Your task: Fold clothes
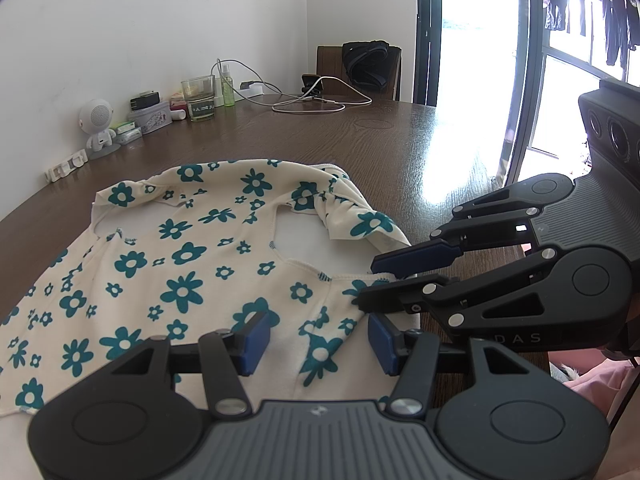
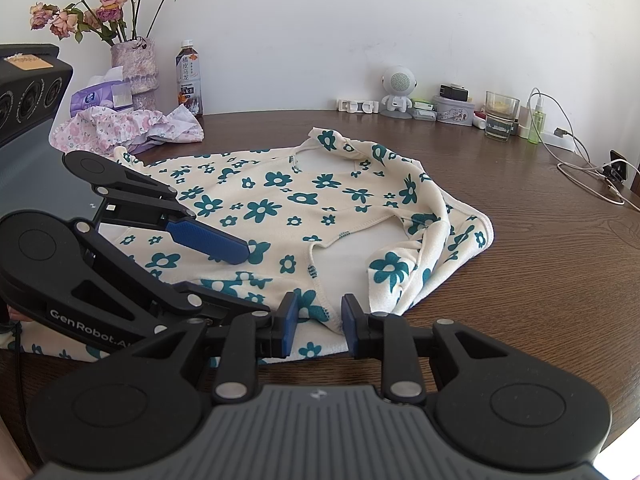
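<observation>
Right gripper jaws open over the floral garment on the table.

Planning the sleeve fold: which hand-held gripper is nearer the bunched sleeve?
Right. The right hand-held gripper sits just beside the bunched sleeve; the left hand-held gripper hovers farther along the hem.

Black grippers, blue-padded fingers

Bright daylight from a blown-out window throws hard glare across the dark tabletop; both fisheye views stay sharp, with edges bowed and corners vignetted.
</observation>
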`<state>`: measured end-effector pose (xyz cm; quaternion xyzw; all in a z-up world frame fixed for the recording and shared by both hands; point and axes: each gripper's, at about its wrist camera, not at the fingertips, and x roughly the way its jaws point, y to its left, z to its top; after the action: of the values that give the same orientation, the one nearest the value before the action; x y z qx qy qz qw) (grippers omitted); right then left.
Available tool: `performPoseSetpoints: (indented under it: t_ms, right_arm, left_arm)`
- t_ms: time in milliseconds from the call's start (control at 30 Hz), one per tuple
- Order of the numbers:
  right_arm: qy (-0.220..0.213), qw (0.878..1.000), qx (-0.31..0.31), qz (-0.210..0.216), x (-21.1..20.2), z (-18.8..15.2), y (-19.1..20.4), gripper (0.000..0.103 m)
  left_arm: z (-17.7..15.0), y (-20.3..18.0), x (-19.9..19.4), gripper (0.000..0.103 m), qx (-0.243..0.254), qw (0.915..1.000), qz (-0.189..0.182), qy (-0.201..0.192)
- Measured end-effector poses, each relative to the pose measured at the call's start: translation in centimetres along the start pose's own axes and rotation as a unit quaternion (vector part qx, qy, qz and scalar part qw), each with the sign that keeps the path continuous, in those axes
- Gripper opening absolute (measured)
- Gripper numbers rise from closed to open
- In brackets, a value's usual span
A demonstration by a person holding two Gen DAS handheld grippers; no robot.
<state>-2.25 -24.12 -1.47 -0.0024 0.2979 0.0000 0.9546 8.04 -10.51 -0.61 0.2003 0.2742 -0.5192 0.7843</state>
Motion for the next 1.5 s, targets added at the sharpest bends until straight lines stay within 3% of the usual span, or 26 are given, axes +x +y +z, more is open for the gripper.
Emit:
performPoseSetpoints:
  t_ms: [1500]
  right_arm:
    - [0.01, 1.0, 0.013, 0.013, -0.31, 0.33, -0.9, 0.027]
  left_arm:
    - [0.01, 0.06, 0.01, 0.054, 0.0, 1.0, 0.0, 0.0]
